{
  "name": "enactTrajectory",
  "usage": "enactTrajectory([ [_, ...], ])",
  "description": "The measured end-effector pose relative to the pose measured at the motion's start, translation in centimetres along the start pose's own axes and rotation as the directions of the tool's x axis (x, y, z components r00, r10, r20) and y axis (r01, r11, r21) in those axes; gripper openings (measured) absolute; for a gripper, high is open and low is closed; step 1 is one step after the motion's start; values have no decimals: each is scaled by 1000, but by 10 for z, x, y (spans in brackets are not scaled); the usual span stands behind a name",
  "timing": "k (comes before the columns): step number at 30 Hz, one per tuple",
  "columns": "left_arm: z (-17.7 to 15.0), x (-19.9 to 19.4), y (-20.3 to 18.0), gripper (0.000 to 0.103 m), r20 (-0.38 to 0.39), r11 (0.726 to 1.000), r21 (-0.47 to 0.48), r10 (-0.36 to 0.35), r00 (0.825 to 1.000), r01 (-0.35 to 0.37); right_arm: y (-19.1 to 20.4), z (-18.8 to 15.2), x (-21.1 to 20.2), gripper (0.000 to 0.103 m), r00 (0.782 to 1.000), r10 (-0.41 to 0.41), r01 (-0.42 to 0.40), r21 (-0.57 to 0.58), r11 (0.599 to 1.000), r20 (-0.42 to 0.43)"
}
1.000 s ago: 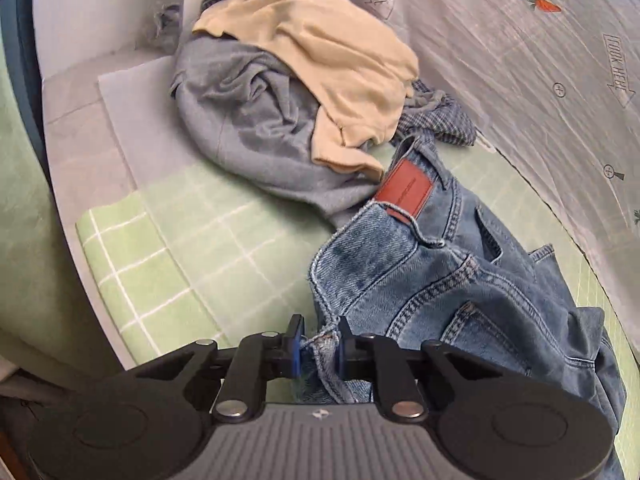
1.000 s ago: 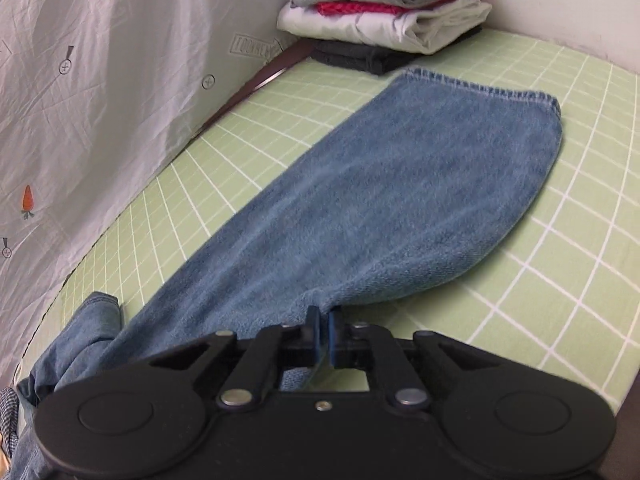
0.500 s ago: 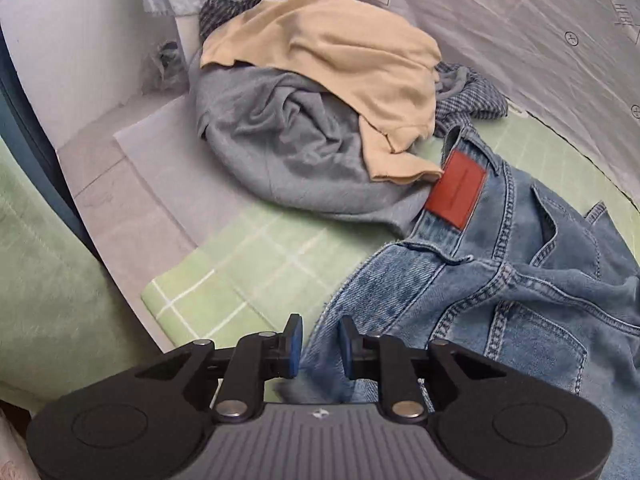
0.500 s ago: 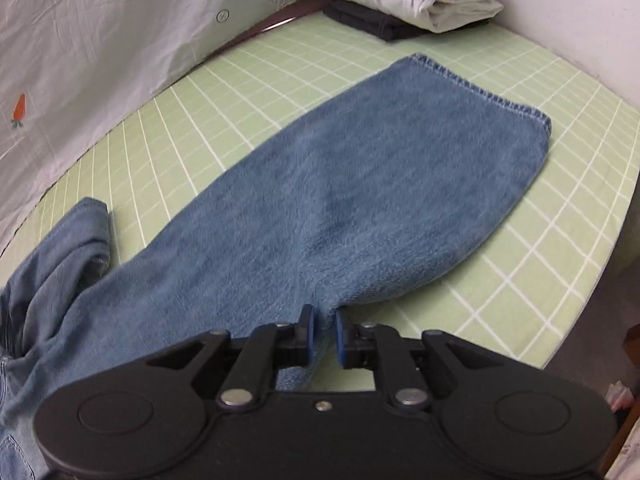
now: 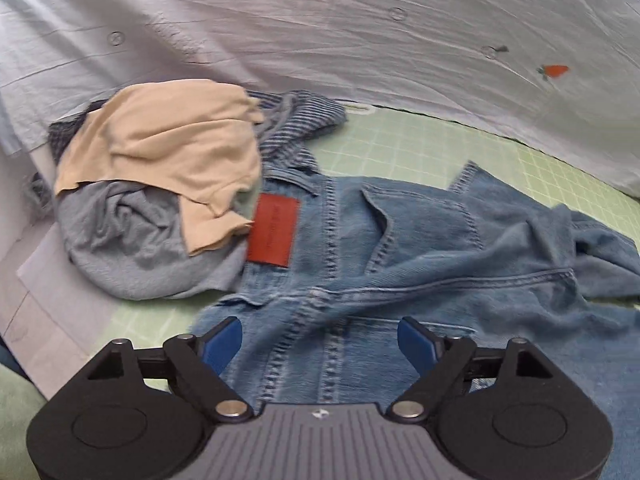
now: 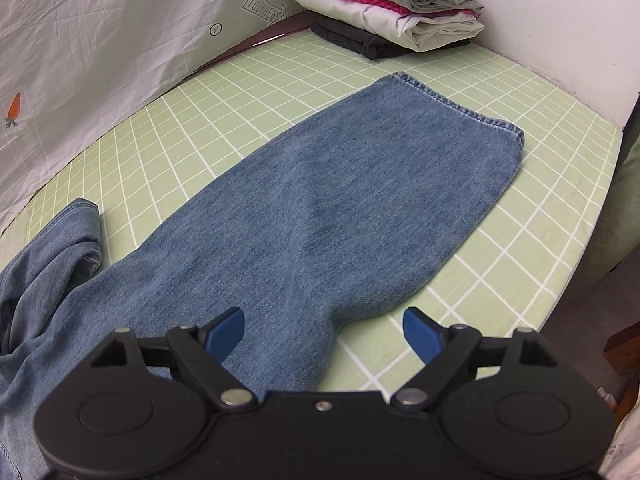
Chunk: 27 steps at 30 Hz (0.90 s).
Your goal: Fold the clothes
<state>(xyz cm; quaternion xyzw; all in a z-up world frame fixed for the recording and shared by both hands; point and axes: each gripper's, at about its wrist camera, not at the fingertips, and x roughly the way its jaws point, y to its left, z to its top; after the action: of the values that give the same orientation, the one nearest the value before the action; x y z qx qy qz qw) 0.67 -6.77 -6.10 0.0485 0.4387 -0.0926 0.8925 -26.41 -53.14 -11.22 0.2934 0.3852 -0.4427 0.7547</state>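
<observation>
Blue jeans lie on the green checked cover. Their waistband, with a red leather patch, faces the left wrist view, and the seat is wrinkled. One leg lies flat and straight in the right wrist view, its hem toward the far corner. A bunched part sits at the left. My left gripper is open and empty above the waist area. My right gripper is open and empty above the near edge of the leg.
A heap of unfolded clothes lies beside the waistband: a beige top, a grey garment and a striped shirt. A stack of folded clothes stands in the far corner. A white printed sheet hangs behind the bed.
Both grippers were shut on the jeans a second ago. They have opened wide and let go. The left view has swung right, toward the jeans' seat.
</observation>
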Motion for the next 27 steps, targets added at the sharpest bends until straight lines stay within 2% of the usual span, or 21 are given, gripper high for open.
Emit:
enactTrajectory([
  [2,-5,3,-30,86,-25,993,93,-66,998,68,-3,-1,5,95,1000,-1,1,-31,1000,-6],
  [5,-15,5,-79,88,-59,963,220,-150,987,159,-12,4,11,96,1000,-6,6,-75,997,-1],
  [9,-32,18,-136,89,-142,931,255,-230,963,260,-34,24,23,96,998,-23,32,-167,985,56],
  [12,-47,22,-181,89,-176,929,233,-250,952,287,-65,54,44,97,993,-42,68,-253,965,107],
  [15,-66,20,-228,89,-210,939,183,-251,945,290,-101,88,68,97,993,-22,54,-281,958,114],
  [17,-81,15,-262,89,-208,948,174,-229,951,267,-128,112,87,97,993,-3,39,-308,951,116],
  [21,-105,11,-314,92,-225,965,143,-182,957,217,-171,144,120,97,993,-16,56,-364,930,114],
  [23,-113,7,-339,93,-225,970,166,-137,965,177,-186,153,130,97,996,8,26,-379,925,88],
  [24,-116,5,-349,93,-230,969,179,-125,965,168,-190,154,132,94,997,24,10,-400,917,79],
  [25,-118,4,-356,93,-234,968,191,-116,965,162,-193,155,134,81,997,39,-6,-420,908,70],
  [26,-120,2,-366,93,-241,966,205,-109,964,160,-197,156,136,57,997,55,-23,-440,898,61],
  [27,-121,1,-374,93,-247,963,215,-105,963,160,-198,156,135,49,996,74,-43,-454,890,51],
])
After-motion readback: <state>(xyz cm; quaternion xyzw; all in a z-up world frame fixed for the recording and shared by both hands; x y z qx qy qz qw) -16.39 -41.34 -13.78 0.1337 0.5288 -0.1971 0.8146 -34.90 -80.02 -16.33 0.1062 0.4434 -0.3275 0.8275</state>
